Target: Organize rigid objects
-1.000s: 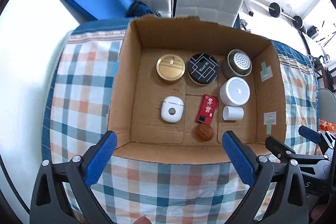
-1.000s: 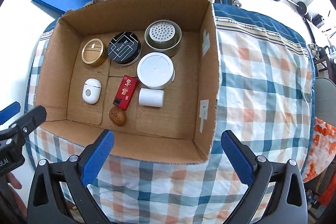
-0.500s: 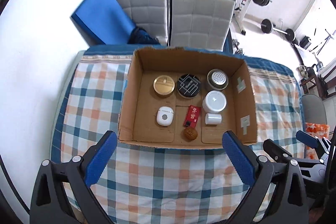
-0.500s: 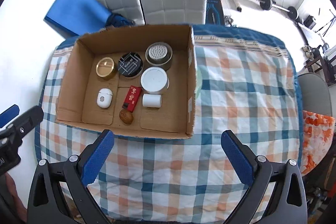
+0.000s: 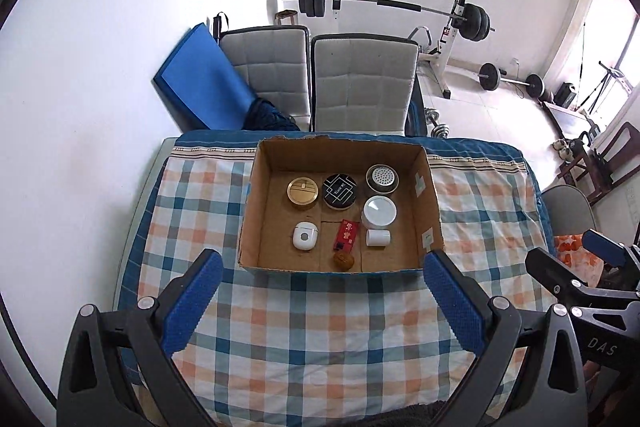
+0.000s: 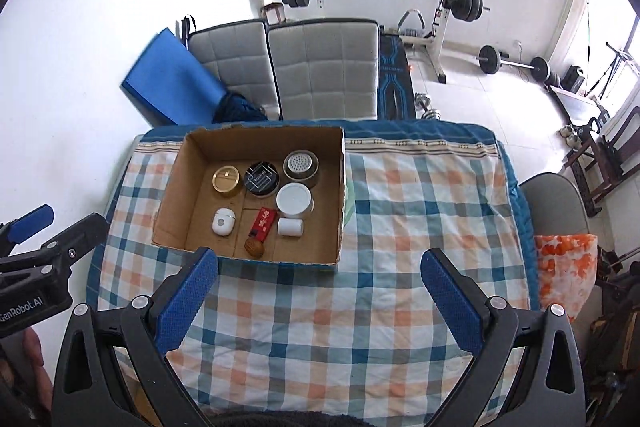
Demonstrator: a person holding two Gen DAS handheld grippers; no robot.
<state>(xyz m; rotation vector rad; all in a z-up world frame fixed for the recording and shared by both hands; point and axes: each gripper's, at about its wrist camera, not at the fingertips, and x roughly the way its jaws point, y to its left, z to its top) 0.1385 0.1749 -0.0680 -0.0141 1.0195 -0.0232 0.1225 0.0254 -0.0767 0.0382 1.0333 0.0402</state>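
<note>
An open cardboard box sits on the checked tablecloth. Inside lie a gold tin, a black tin, a perforated metal tin, a white round lid, a white case, a red packet, a small white cylinder and a walnut. My left gripper is open and empty, high above the table in front of the box. My right gripper is open and empty, to the right of the box.
The table with the checked cloth has two grey padded chairs behind it and a blue mat against the wall. A barbell rack and weights stand at the back right. A grey chair stands at the table's right.
Both grippers have pulled back and up from the box, so the box looks much smaller and more of the room shows. Both stay open and empty. The box contents have not moved.
</note>
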